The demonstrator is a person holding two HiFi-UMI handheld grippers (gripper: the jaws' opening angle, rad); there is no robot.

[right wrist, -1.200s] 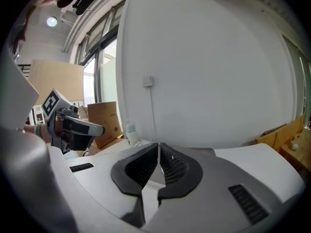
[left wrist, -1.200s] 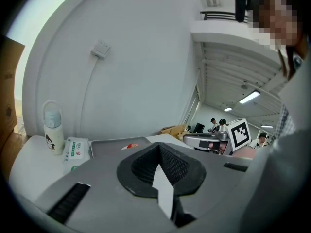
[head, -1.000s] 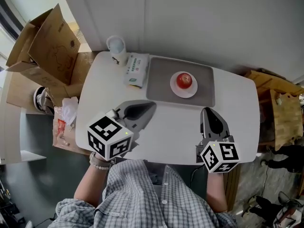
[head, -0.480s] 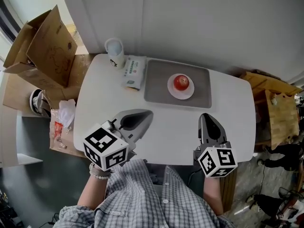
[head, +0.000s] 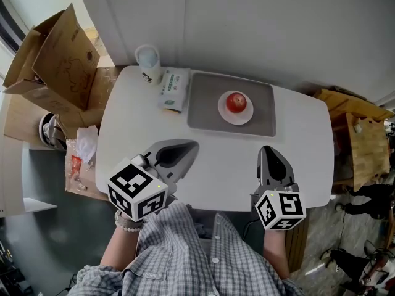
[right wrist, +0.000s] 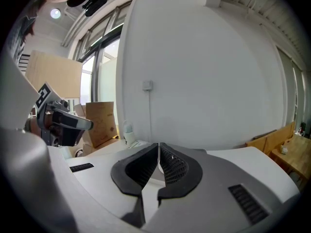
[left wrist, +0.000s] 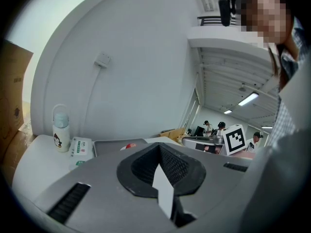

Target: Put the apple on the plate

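Observation:
A red apple [head: 236,102] rests on a small white plate [head: 224,113], which stands on a grey mat [head: 259,116] at the far side of the white table [head: 225,165]. In the left gripper view a sliver of the apple [left wrist: 129,145] shows over the jaws. My left gripper [head: 189,145] hovers over the table's near left, jaws shut with nothing between them. At the near right my right gripper [head: 267,149] is shut too and holds nothing. Both are well short of the plate.
A white bottle [head: 148,62] and a tissue pack [head: 173,89] stand at the table's far left, left of the mat. Cardboard boxes [head: 52,60] sit on the floor to the left, wooden furniture [head: 364,150] to the right. A wall runs behind the table.
Both grippers have drawn back slightly toward me from a second ago. The apple stays on the plate.

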